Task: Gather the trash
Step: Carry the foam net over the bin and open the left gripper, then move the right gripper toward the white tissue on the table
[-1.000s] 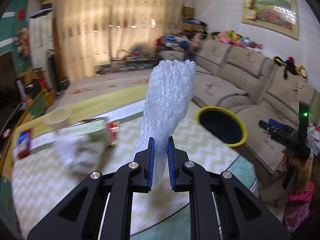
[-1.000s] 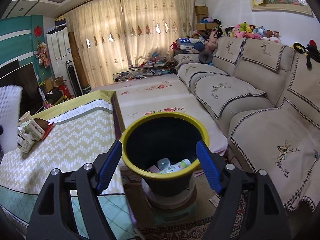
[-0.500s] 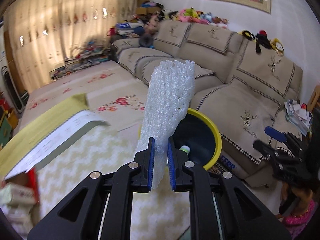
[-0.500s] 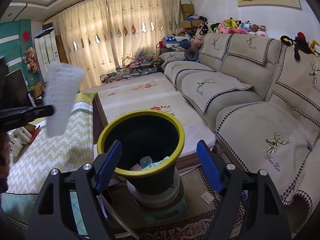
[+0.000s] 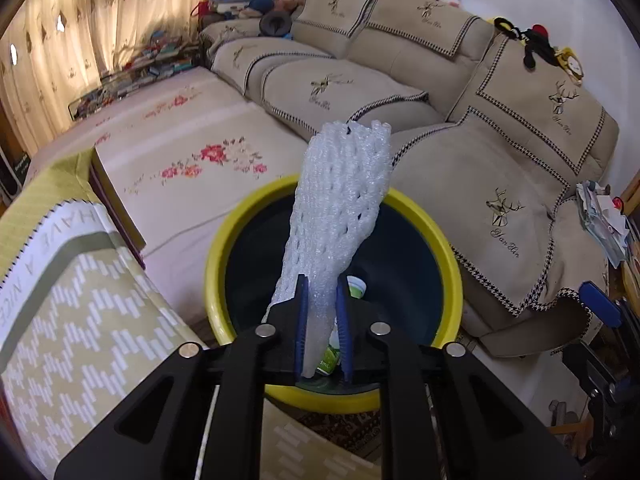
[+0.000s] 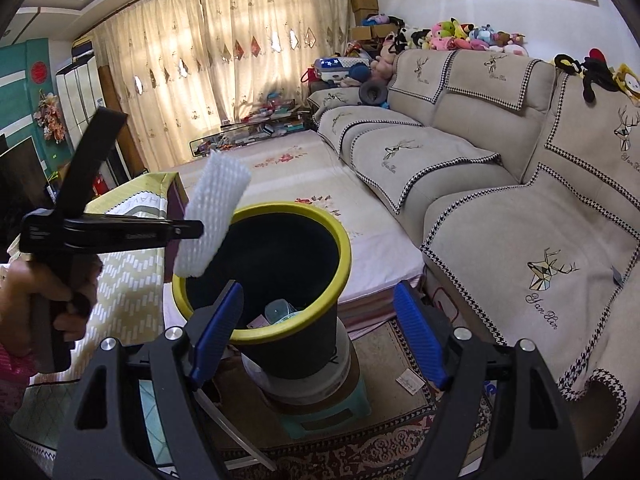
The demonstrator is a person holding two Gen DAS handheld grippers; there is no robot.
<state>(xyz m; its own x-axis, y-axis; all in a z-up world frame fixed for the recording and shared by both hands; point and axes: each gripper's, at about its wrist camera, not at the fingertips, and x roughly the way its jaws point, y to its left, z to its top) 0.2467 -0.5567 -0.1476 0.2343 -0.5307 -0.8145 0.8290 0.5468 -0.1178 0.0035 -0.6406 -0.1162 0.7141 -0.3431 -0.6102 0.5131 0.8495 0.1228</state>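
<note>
My left gripper [image 5: 322, 300] is shut on a white foam net sleeve [image 5: 340, 208] and holds it upright over the near rim of the black bin with a yellow rim [image 5: 432, 220]. The right wrist view shows the sleeve [image 6: 214, 212] above the left edge of the bin [image 6: 296, 210], with the left gripper [image 6: 200, 229] reaching in from the left. My right gripper [image 6: 316, 324] is open and empty, close in front of the bin. Inside the bin lie a bottle [image 5: 356, 286] and other trash [image 6: 278, 312].
The bin stands on a white bucket on a green stool [image 6: 328, 416] on a patterned rug. A beige sofa [image 6: 500, 184] runs along the right. A table with a yellow-green patterned cloth [image 5: 80, 320] lies left. A floral-covered low surface [image 6: 320, 184] lies behind the bin.
My left gripper has carried the foam sleeve from over the table rightward to above the bin. My right gripper has stayed open, moving slightly closer to the bin.
</note>
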